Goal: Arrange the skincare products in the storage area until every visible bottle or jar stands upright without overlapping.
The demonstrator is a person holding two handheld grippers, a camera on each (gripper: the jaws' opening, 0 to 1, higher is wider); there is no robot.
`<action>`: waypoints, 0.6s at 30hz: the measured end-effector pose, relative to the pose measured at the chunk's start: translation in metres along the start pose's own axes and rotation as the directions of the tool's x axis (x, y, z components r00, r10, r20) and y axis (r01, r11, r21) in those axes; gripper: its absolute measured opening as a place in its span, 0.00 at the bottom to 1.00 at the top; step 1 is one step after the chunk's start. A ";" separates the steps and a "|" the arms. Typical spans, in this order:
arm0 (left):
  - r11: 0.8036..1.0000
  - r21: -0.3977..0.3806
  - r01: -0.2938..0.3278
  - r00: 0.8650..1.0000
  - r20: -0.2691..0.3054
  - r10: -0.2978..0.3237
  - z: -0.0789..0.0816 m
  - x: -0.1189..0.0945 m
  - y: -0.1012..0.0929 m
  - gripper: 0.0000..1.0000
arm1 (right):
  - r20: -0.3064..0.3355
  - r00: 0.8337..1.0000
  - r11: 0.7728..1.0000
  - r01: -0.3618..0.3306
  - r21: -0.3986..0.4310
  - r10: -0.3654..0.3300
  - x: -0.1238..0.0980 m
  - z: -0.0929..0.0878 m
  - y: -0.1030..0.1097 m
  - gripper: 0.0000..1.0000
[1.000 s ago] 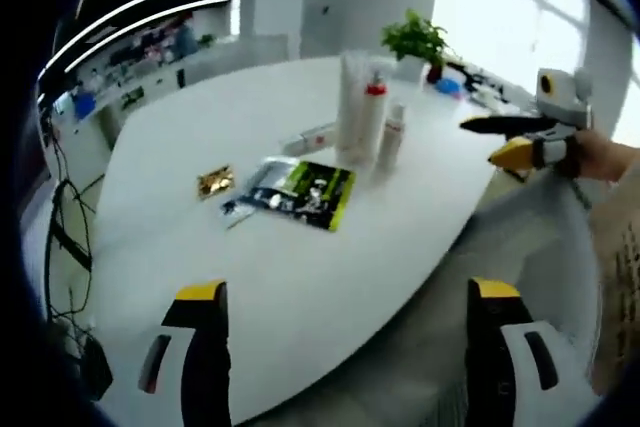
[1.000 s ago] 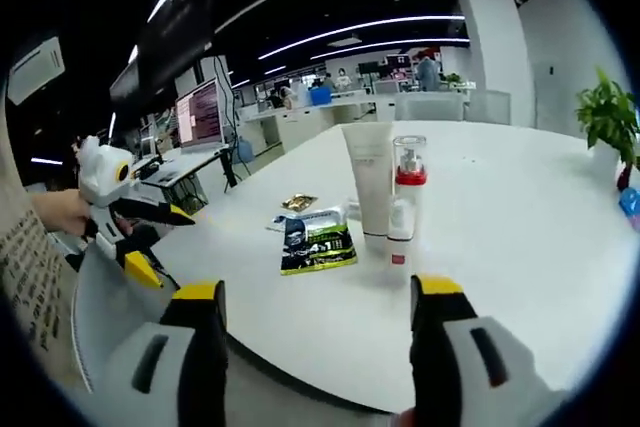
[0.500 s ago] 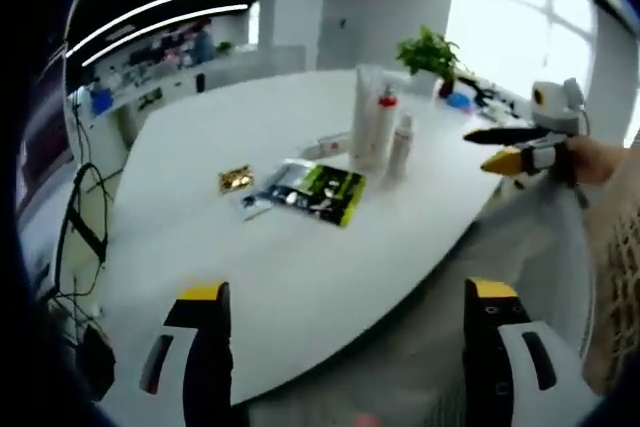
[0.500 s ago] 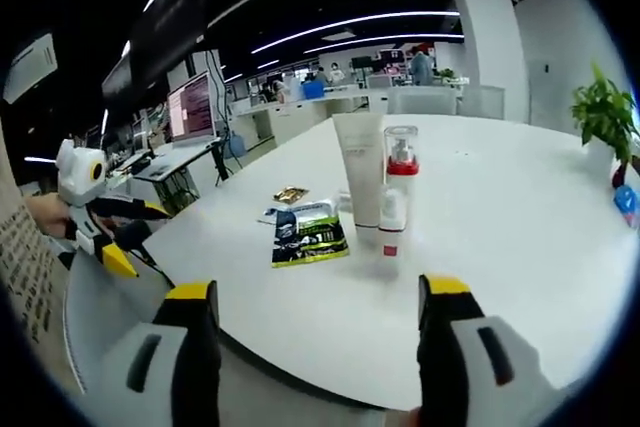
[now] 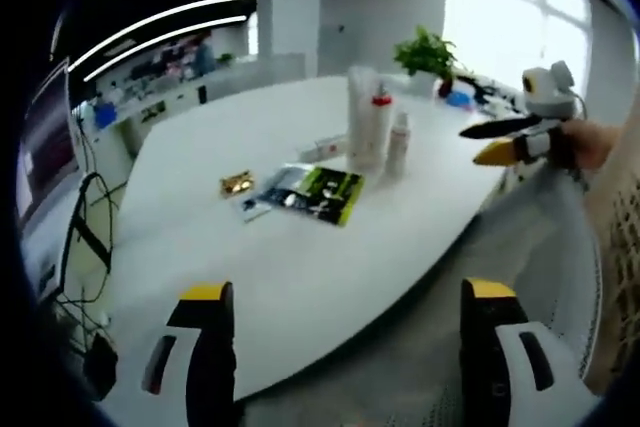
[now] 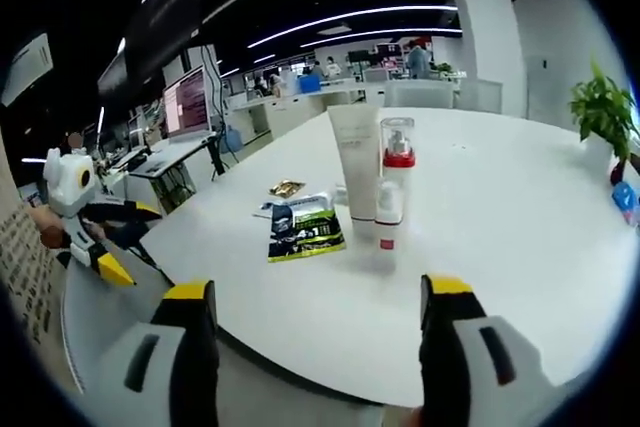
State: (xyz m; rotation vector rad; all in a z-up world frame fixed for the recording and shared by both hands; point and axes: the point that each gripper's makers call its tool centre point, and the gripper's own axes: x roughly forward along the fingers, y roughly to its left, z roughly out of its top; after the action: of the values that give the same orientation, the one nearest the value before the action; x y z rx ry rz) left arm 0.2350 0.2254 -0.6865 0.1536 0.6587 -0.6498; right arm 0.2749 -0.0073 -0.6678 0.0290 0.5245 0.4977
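- Both grippers held off the near edge of the white table point(image 5: 200, 247): your left gripper point(image 5: 345, 347) has jaws spread wide, nothing between them; your right gripper point(image 6: 315, 347) likewise wide and empty.
- From the right gripper view, the left gripper point(image 6: 95, 237) shows at far left, short of the table. From the left gripper view, the right gripper point(image 5: 510, 142) sits at right, level with the bottles.
- Upright cluster straight ahead of the right gripper, mid-table: tall white tube point(image 6: 354, 172), red-collared pump bottle point(image 6: 396, 172), small white bottle point(image 6: 386, 222) in front. They stand close together; whether they touch, cannot tell.
- A small tube point(image 5: 322, 147) lies flat beside the cluster, long axis along the tabletop. This looks like the piece to stand up.
- Green-black sachet point(image 6: 305, 232) and gold packet point(image 6: 286, 188) lie flat, left of the cluster.
- Judgement: the right gripper is nearer; reach forward and a little left.
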 end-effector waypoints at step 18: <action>0.998 -0.060 0.011 1.000 -0.004 -0.012 -0.001 0.001 0.001 0.85 | -0.029 1.000 0.999 -0.002 0.048 0.004 0.002 0.004 -0.010 0.85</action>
State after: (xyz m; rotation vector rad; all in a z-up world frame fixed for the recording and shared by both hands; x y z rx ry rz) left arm 0.2354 0.2258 -0.6884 0.0953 0.6831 -0.6400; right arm 0.2830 -0.0145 -0.6664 0.0686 0.5646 0.4890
